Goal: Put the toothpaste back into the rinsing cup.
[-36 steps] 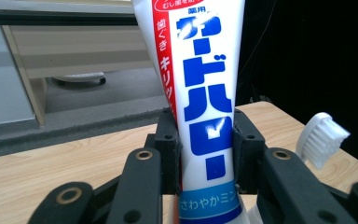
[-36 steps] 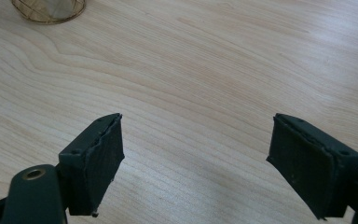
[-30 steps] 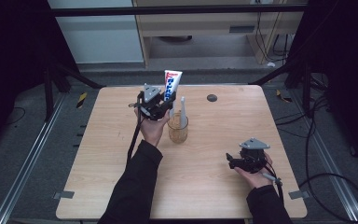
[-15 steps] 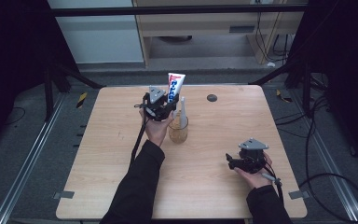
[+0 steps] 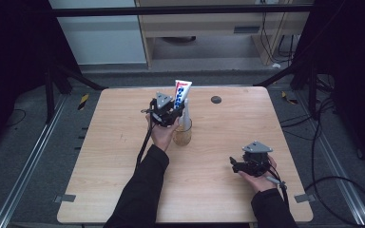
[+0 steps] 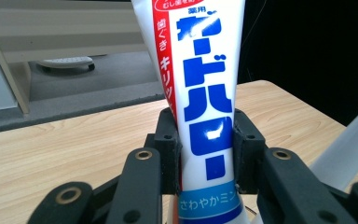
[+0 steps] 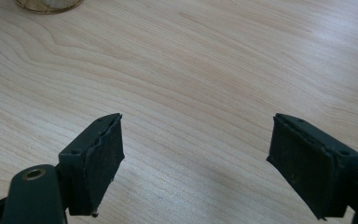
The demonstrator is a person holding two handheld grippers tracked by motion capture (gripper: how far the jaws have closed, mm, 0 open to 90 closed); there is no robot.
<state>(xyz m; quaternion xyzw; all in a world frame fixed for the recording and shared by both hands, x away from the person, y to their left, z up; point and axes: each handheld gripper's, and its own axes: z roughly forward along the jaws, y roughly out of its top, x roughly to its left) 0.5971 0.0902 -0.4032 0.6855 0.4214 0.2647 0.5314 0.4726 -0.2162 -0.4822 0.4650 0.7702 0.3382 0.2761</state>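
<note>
- Left gripper view shows us the left gripper (image 6: 207, 154) with its two black jaws pressed on one toothpaste tube (image 6: 205, 93), one jaw at each side of the tube.
- We see the tube standing upright, white with blue letters and a red stripe, and its upper end goes out of the picture.
- From the high view we count one tube (image 5: 182, 91), one glass cup (image 5: 183, 134), one dark round spot (image 5: 216, 99) on the table and two grippers.
- We see the left gripper (image 5: 165, 113) raised above the far middle of the wooden table (image 5: 114, 161), just beside the cup; the tube rises above it.
- One pale object (image 5: 186, 114) stands in the cup; we cannot tell what it is.
- Our left hand (image 5: 161, 134) reaches forward with the forearm stretched over the table.
- Right gripper (image 7: 196, 163) has its jaws wide apart with nothing between them, low over bare wood.
- In the high view the right gripper (image 5: 247, 164) is near the front right of the table, well apart from the cup, and points to the left.
</note>
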